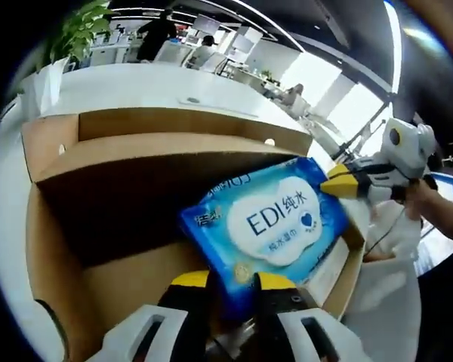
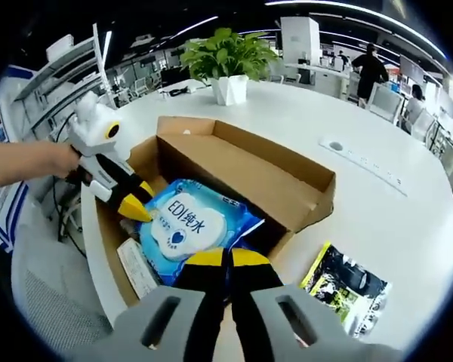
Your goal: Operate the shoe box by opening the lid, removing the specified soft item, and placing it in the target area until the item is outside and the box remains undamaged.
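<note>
This is an open-plan office: a long white table (image 2: 377, 204) with a built-in power strip (image 2: 360, 160), a potted plant (image 2: 228, 60), rows of desks with monitors (image 1: 204, 26), people (image 2: 370, 69) working beyond, and linear ceiling lights (image 2: 196, 26) overhead.

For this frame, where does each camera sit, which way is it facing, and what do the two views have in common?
Left gripper view: rides the left gripper, looking into the open brown cardboard shoe box; its yellow-tipped jaws clamp the blue plastic wet-wipe pack. The right gripper and a hand enter from the right.
Right gripper view: rides the right gripper, facing the box from the opposite side, with the left gripper and a hand on the left.
Shared: the box, the pack, both grippers, the white table.
</note>
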